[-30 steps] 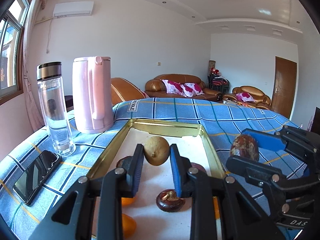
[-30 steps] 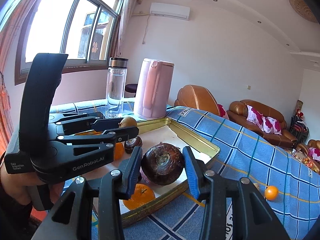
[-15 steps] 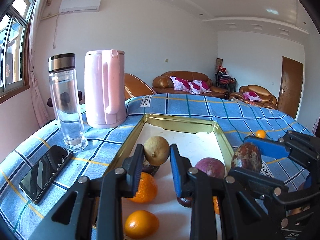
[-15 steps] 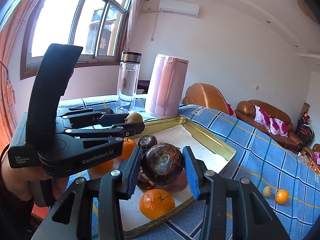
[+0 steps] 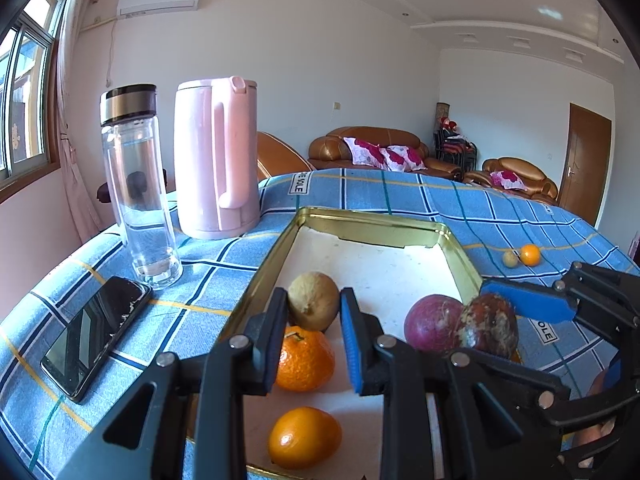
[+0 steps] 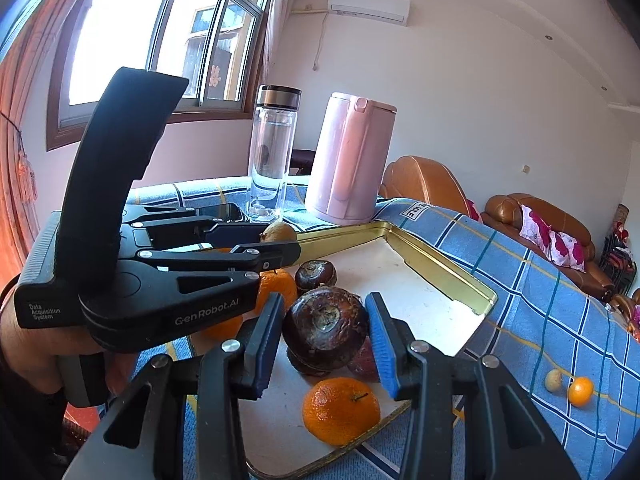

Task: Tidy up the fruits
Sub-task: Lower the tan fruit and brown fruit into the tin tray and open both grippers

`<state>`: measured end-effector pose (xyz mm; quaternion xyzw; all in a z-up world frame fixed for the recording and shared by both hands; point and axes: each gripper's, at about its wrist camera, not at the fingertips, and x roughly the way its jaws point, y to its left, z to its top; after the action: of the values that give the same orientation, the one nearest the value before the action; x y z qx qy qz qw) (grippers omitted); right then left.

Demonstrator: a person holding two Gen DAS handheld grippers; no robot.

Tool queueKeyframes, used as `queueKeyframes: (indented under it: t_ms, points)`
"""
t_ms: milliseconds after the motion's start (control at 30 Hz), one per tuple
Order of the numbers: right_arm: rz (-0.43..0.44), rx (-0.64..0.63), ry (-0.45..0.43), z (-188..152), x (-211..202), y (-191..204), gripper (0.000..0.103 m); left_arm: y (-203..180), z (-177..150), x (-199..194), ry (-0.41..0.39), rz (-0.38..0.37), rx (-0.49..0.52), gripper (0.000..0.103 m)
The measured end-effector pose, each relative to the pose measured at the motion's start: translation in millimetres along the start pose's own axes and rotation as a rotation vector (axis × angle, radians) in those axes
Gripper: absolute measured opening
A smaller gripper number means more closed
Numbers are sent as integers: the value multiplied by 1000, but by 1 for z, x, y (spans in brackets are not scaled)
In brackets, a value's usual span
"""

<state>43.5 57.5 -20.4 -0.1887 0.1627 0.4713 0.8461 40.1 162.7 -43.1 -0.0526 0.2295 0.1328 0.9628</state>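
Both hand-held grippers carry fruit above the gold-rimmed rectangular metal tray [image 5: 372, 220].

The left hand-held gripper [image 5: 313, 328] pinches a dull yellow-brown round fruit [image 5: 313, 300]; the right hand-held gripper [image 6: 325, 334] pinches a dark brown mottled fruit [image 6: 325, 328]. Three oranges [image 5: 305, 360] and a purple passion fruit [image 5: 432, 322] lie in the tray, beside a pink plastic kettle [image 5: 216, 156].

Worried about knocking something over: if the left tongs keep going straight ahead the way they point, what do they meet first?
Probably the tray's far wall. The left tongs already hold a tan fruit over the tray; depth is unclear, so they might pass above it.
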Motion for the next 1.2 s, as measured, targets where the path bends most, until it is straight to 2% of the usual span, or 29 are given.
queueKeyframes:
  t_ms: [600, 933, 1000, 1067, 1200]
  points:
    - [50, -16, 103, -4, 24, 6, 44, 2, -15, 7, 73, 4, 52, 28]
    - [63, -12, 113, -4, 26, 5, 44, -1, -17, 7, 82, 20, 81, 30]
    - [61, -13, 111, -4, 25, 5, 47, -1, -17, 7, 83, 23, 82, 30]
    - [59, -13, 107, -4, 24, 5, 53, 0, -18, 5, 81, 32, 80, 37]
    - [42, -8, 92, -6, 18, 2, 58, 2, -17, 2, 66, 64, 69, 59]
